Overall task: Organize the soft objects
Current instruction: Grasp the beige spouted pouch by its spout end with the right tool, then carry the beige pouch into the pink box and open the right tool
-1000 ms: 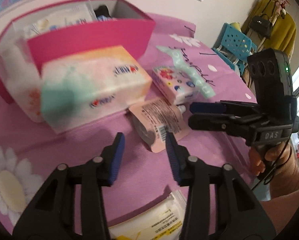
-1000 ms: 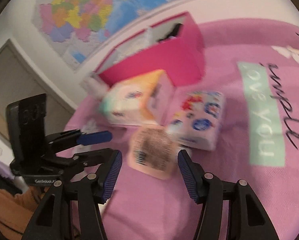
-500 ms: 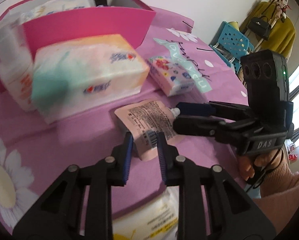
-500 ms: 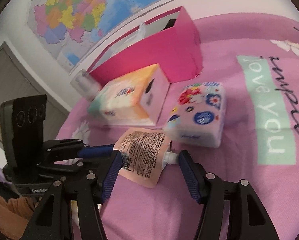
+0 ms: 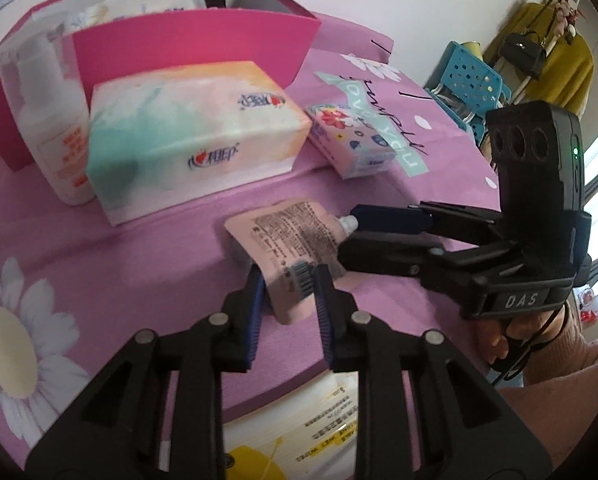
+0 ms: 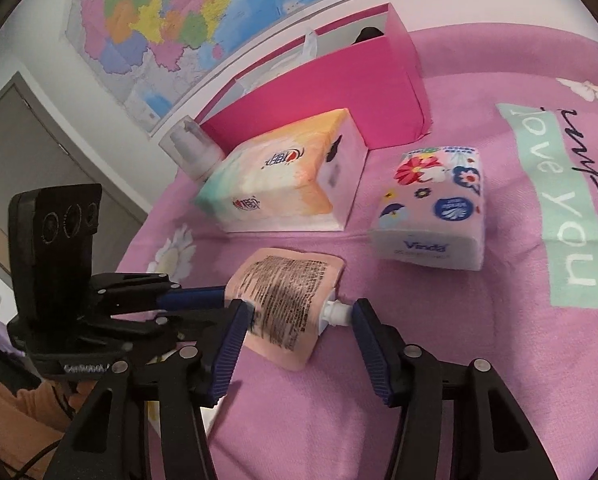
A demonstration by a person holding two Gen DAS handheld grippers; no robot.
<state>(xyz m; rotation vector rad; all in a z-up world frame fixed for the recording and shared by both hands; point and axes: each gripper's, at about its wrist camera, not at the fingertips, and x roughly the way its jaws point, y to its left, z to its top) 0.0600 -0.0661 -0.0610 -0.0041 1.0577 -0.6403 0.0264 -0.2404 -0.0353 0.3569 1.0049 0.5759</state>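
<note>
The left gripper (image 5: 289, 280) has closed from wide open onto the bottom corner of the pink pouch (image 5: 291, 240); the right gripper (image 6: 299, 316) has come up to the pouch, its jaws just narrowing around it, one pad at its spout

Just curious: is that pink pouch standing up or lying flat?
Lying flat: the pink pouch rests label-up on the cloth, its spout pointing sideways.
</note>
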